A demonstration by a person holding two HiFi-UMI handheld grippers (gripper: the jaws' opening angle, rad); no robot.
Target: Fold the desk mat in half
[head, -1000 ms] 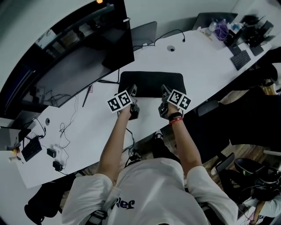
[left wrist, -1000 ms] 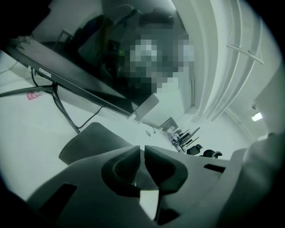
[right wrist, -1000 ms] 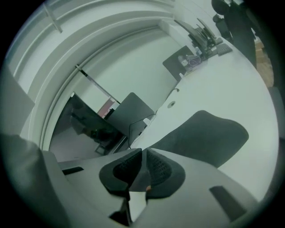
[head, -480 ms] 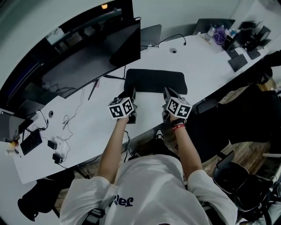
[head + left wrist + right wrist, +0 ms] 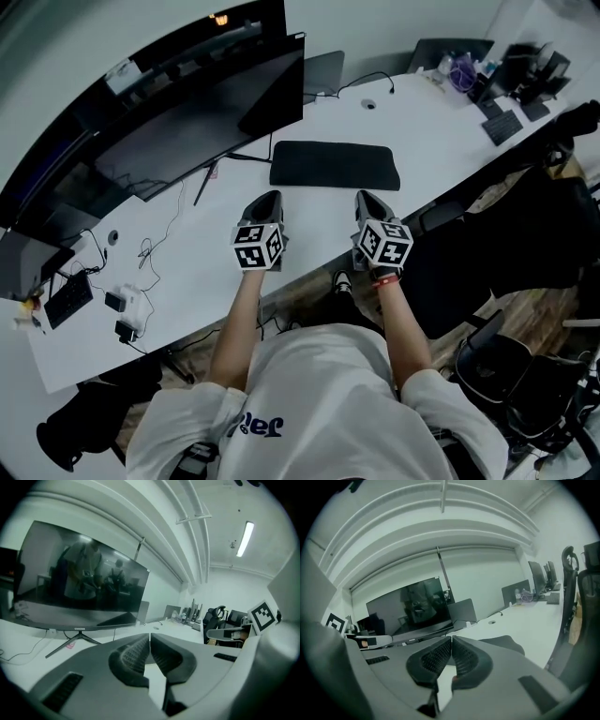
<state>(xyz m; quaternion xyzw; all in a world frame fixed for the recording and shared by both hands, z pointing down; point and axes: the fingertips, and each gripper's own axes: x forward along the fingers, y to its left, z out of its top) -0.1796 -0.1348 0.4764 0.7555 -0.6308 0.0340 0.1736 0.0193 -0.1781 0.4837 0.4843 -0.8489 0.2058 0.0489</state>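
The black desk mat (image 5: 334, 165) lies flat on the white desk (image 5: 431, 131), in front of the monitor. Both grippers hover nearer the person than the mat, clear of its near edge. My left gripper (image 5: 270, 195) points at the mat's left part; its jaws have just been closing and meet tip to tip with nothing between them (image 5: 149, 637). My right gripper (image 5: 367, 195) points at the mat's right part, shut and empty (image 5: 452, 639). In the right gripper view a corner of the mat (image 5: 502, 644) shows just right of the jaws.
A wide dark monitor (image 5: 187, 122) stands behind the mat, with a laptop (image 5: 323, 70) beside it. Loose cables (image 5: 155, 248) and adapters (image 5: 122, 305) lie at the desk's left. A keyboard (image 5: 502, 122) and clutter sit far right. An office chair (image 5: 487, 356) stands at the lower right.
Both grippers pulled back from the mat's near edge toward the person, rose, and rolled so their marker cubes face up. The mat stays flat on the desk.
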